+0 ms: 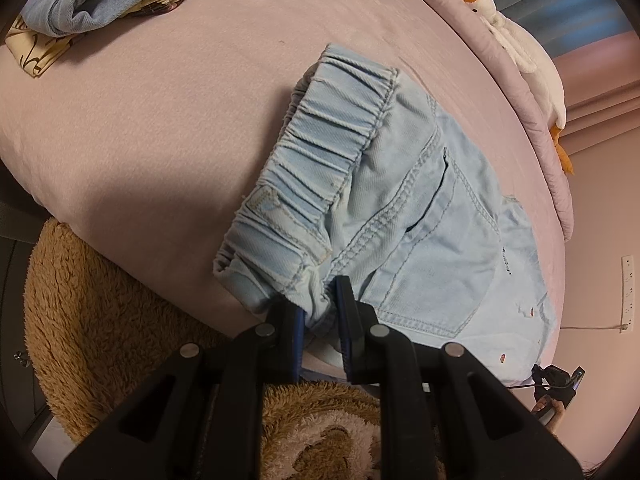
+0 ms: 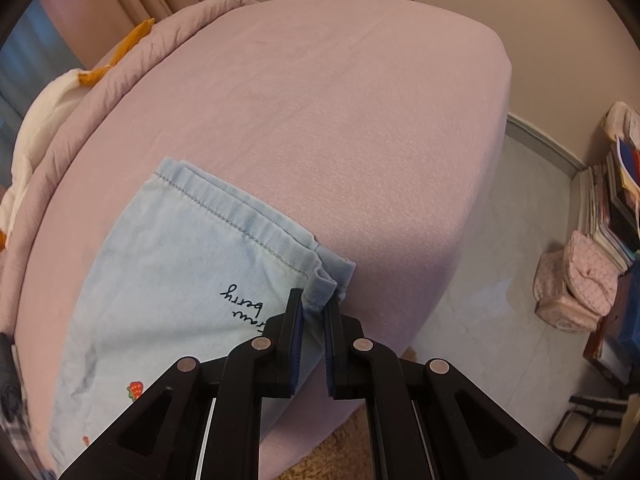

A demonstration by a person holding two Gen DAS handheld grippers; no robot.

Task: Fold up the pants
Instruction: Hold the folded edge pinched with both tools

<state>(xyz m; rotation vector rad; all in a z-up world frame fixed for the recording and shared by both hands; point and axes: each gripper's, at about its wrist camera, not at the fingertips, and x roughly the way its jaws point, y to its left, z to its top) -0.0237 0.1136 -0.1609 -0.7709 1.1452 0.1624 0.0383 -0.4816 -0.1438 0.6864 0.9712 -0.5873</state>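
Light blue denim pants (image 1: 404, 208) lie on a pink bed, waistband end toward the left wrist camera. Their elastic waistband (image 1: 320, 148) is ruffled, with a back pocket beside it. My left gripper (image 1: 320, 300) is shut on the near corner of the waistband, cloth bunched between its blue pads. In the right wrist view the hemmed leg end (image 2: 224, 216) of the pants (image 2: 160, 280) shows black script and a small strawberry print. There my right gripper (image 2: 314, 304) is shut on the near corner of the hem.
A pile of other clothes (image 1: 100, 4) sits at the bed's far left. A white plush goose (image 1: 520, 52) lies along the rolled pink quilt (image 2: 120, 64). A brown fluffy rug (image 1: 100, 300) covers the floor below. Books and a pink bag (image 2: 580, 284) stand by the wall.
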